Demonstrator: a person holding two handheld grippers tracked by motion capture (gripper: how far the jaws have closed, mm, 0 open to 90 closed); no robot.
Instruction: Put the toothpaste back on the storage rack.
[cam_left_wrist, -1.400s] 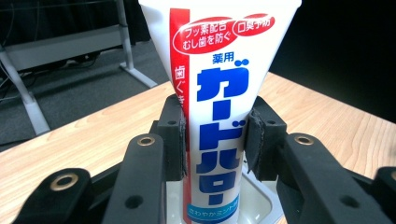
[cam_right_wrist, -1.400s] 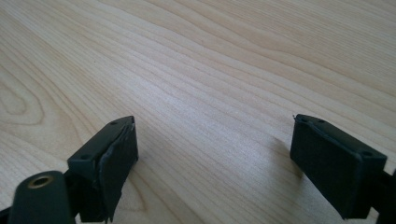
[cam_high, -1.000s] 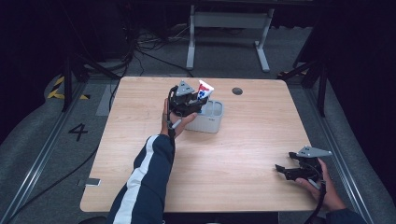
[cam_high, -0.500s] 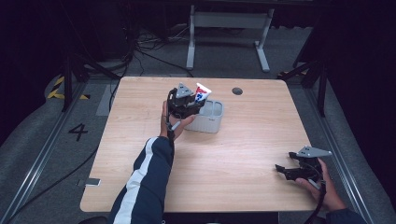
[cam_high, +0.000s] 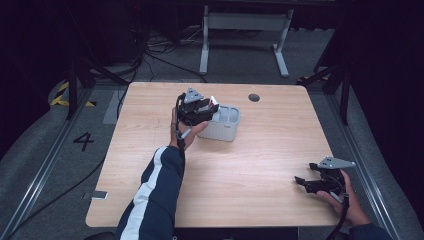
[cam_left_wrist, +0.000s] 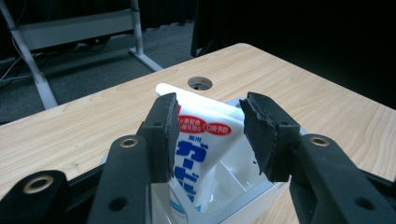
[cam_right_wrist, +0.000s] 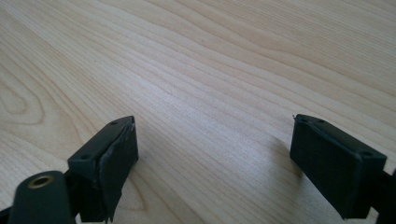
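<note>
While the right gripper idles at the near right corner of the bench, jaws spread wide over bare wood with nothing between them, we're doing all the work on the left. Left gripper sits farther out at the grey organizer bin, mid-bench. Its jaws are parted around the toothpaste tube: one pad looks to be touching the tube, the other stands clear with a visible gap. So we read this as release, not grip. The tube stands leaning in a compartment of the bin, bottom end down inside, flat crimped end sticking up above the rim.

Step in hand, our read: placing the tube in the bin, at the let-go stage. Next move calls for backing the left gripper straight up and away without dragging the tube along on that touching pad. Beyond the bin there's the cable hole in the bench.
</note>
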